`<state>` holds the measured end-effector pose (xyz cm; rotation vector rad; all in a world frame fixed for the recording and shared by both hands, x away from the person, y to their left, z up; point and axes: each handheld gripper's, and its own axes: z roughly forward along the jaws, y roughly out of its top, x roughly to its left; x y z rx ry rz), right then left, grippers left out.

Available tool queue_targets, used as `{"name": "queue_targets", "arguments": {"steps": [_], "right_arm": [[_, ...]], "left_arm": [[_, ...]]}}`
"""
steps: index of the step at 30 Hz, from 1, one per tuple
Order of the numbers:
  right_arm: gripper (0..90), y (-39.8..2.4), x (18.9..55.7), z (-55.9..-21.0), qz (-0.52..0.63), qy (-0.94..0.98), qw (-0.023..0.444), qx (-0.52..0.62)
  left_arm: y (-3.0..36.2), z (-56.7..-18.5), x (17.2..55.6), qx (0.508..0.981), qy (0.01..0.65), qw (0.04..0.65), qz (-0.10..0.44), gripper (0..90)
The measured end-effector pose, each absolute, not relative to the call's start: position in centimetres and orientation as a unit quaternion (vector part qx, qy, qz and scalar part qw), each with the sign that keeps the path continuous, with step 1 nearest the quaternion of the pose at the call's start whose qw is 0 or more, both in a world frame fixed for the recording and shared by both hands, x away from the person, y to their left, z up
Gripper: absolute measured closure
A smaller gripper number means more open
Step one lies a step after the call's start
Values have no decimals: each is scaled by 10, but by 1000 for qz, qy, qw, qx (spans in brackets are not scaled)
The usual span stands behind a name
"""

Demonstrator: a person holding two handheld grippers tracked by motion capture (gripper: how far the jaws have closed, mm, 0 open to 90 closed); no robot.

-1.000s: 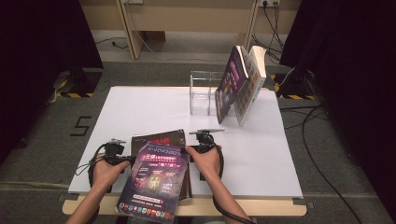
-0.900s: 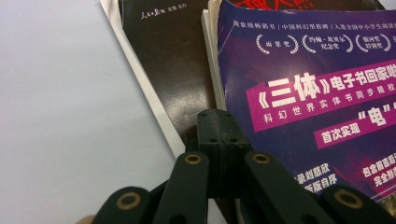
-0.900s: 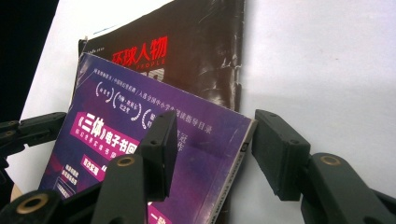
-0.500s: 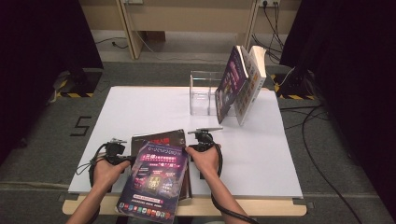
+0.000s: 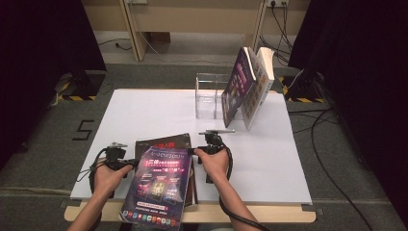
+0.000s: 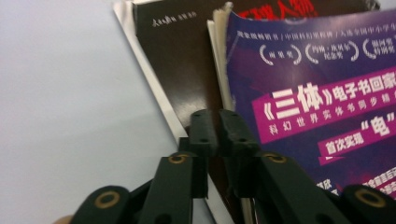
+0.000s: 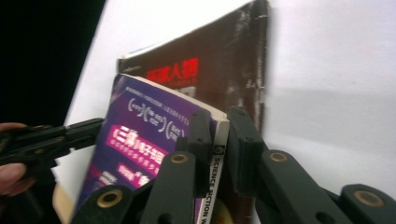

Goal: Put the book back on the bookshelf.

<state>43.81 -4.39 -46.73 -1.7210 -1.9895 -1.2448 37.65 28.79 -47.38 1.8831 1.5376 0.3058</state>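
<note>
A purple paperback (image 5: 156, 185) lies tilted over a dark brown book (image 5: 163, 140) at the table's near edge. My right gripper (image 5: 193, 151) comes in from the right. In the right gripper view its jaws (image 7: 218, 130) have just been closing and now press on the purple book's (image 7: 140, 149) white spine, over the brown book (image 7: 224, 60). My left gripper (image 5: 137, 161) is at the book's left side. Its jaws (image 6: 218, 128) have just been opening and stand a thin slit apart. Nothing shows between them. Their tips meet the page edge of the purple book (image 6: 317, 93).
A clear plastic holder (image 5: 209, 96) stands at the far middle of the white table (image 5: 144, 110). Against its right side lean two upright books (image 5: 248, 86). The purple book's near end overhangs the table's front edge. Cables trail from both grippers.
The right gripper has edged slightly left toward the purple book's spine. The book and the left hand have stayed where they were.
</note>
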Motion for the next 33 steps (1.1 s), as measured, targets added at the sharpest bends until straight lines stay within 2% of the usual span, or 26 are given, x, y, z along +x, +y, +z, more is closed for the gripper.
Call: {"name": "queue_targets", "arguments": {"steps": [2,7,15,24,33], "right_arm": [[824,-45,438,-464,-438,-673,122,-584],[834,-45,438,-450,-473,-664,130,-565],[836,-50,431,-420,-524,-653,92,-539],[836,-55,418,-379,-585,-637,71,-498],[837,-66,411,-342,-618,-627,-30,-473]], "left_arm": [[292,-469,374,712,594,353,122,779],[302,-461,370,685,605,379,143,666],[311,-463,367,667,614,387,170,514],[309,-462,366,665,607,397,175,488],[307,-466,366,667,606,397,173,490]]}}
